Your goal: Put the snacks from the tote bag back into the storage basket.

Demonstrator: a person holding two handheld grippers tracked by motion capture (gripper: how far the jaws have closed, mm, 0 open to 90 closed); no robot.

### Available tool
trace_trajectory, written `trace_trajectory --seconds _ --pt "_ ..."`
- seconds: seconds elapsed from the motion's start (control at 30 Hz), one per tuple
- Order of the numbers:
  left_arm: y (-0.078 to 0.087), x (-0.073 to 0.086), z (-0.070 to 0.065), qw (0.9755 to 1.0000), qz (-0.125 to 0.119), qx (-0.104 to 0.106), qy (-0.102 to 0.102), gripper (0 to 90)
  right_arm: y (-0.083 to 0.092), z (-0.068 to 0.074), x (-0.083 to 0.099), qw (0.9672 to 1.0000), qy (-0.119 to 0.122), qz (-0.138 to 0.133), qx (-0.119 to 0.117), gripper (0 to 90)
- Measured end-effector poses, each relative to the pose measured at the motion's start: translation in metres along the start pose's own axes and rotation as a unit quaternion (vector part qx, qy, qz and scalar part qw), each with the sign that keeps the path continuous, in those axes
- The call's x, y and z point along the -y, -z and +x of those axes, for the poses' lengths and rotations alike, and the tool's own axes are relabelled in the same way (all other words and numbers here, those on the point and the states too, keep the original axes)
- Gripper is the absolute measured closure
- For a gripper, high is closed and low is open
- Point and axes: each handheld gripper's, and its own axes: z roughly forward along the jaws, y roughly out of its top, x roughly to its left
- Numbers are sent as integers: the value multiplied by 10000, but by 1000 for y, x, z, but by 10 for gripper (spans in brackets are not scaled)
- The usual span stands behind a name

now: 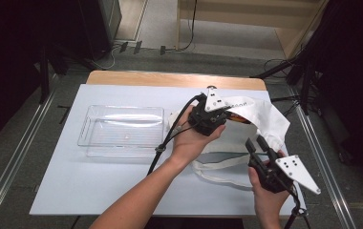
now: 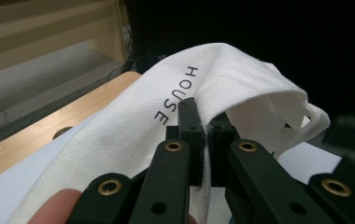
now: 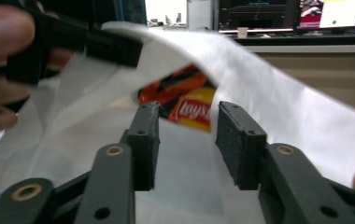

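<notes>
Chip bag [image 3: 185, 100] inside white tote bag [image 1: 265, 121].

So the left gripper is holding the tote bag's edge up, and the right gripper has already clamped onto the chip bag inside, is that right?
Not quite. The left gripper does hold the tote bag edge up, but the right gripper is open: the right gripper view shows its jaws spread apart, short of the Lay's chip bag.
</notes>
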Motion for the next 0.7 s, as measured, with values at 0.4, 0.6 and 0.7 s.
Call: trace_trajectory --seconds 0.4,0.6,0.7 --pt "0 0 2 10000 5 37 90 895 -35 5 38 9977 108 674 16 557" --pt "-1 0 3 9998 -4 51 173 895 -48 5 27 9985 213 468 193 900" --pt "0 0 3 9998 -4 65 193 895 -57 4 19 9991 72 334 267 900"
